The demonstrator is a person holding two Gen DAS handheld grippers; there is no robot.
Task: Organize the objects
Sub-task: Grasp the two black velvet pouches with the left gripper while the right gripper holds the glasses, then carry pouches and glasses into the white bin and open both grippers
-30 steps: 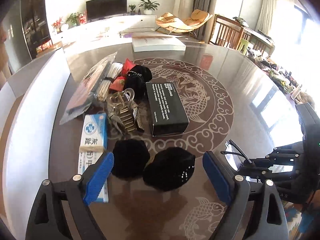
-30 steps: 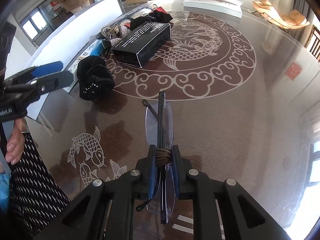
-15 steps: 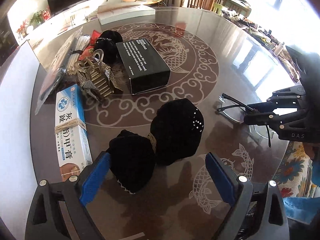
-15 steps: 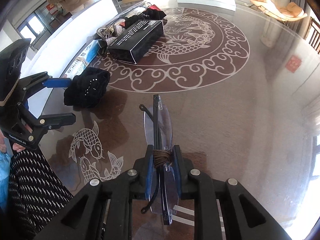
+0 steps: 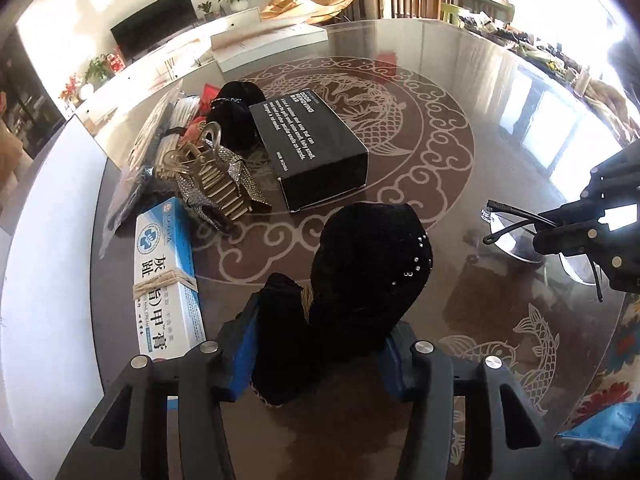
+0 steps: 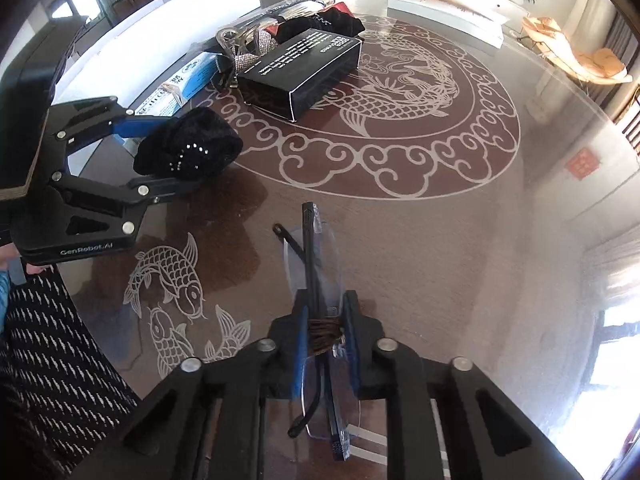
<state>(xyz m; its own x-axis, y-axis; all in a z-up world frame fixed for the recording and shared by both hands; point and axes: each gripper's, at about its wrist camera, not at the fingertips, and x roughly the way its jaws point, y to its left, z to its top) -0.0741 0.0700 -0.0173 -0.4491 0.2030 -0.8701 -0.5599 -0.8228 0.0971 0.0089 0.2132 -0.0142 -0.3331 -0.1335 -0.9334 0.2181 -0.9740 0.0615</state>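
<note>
Left gripper (image 5: pixel 316 344) clamps black velvet bow (image 5: pixel 360 284): soft, light, compressible, grip mid-knot. Right gripper (image 6: pixel 324 340) pinches rimless glasses (image 6: pixel 316 280): fragile, slippery lenses; hold bridge.

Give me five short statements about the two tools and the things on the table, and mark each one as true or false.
1. The left tool is closed on the black velvet bow. True.
2. The right tool holds nothing. False: it is closed on folded glasses, which have brown cord wound around them.
3. The black box lies on the table, apart from both tools. True.
4. The blue and white carton stands upright. False: it lies flat, with string tied around its middle.
5. The gold hair clip lies between the carton and the black box. True.
</note>
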